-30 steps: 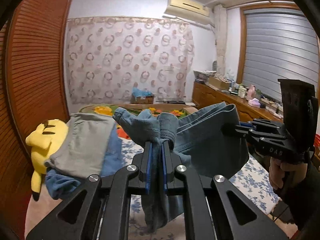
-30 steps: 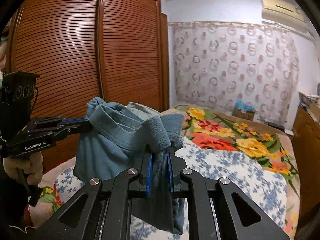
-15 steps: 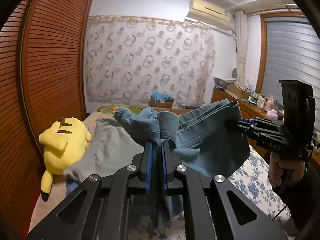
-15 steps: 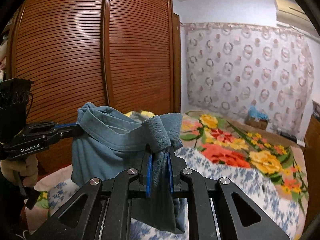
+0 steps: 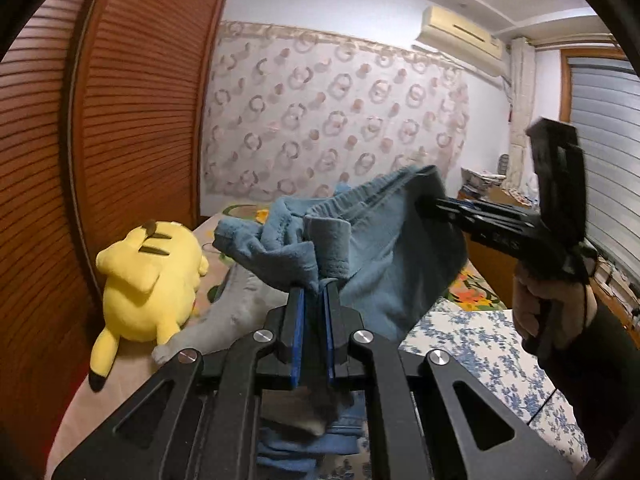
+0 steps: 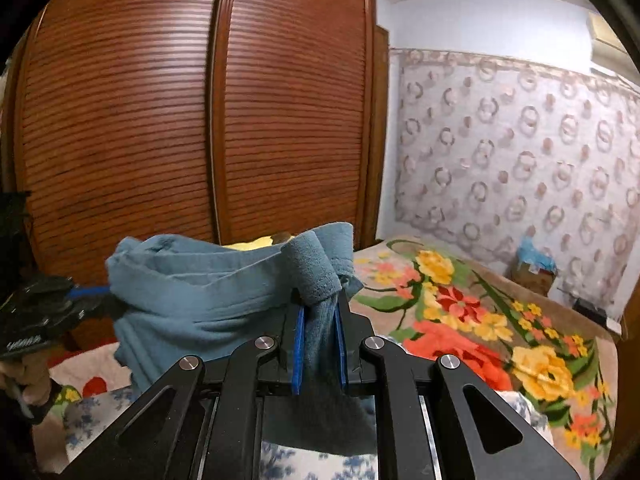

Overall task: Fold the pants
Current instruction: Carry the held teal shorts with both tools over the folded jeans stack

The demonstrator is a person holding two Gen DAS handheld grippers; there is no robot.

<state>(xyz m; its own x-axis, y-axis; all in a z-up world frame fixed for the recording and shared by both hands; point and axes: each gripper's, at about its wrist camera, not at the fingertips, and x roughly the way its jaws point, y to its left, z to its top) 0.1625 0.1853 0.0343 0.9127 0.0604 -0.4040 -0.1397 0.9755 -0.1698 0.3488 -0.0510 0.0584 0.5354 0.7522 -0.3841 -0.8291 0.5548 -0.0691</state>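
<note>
Holding the blue pants point(image 5: 384, 280) up above the bed point(image 5: 472, 344), left gripper point(image 5: 314, 292) clamped on a bunched waistband end; yellow plush point(image 5: 148, 276) sits left of the pants. Right-wrist view: right gripper point(image 6: 320, 308) pinches the other end, cloth sagging between both tools, wardrobe point(image 6: 200, 120) behind the pants. Suggest equal height, pull taut, then lower flat onto the bed.

A home bedroom: a bed point(image 6: 500, 332) with a floral blanket sits beside a tall slatted wooden wardrobe point(image 6: 160, 120). A ring-patterned curtain point(image 5: 332, 120) covers the far wall under an air conditioner point(image 5: 460, 34). A yellow plush toy point(image 5: 148, 276) lies on the bed, and a cluttered wooden dresser point(image 5: 500, 196) stands beneath a shuttered window point(image 5: 608, 140).
</note>
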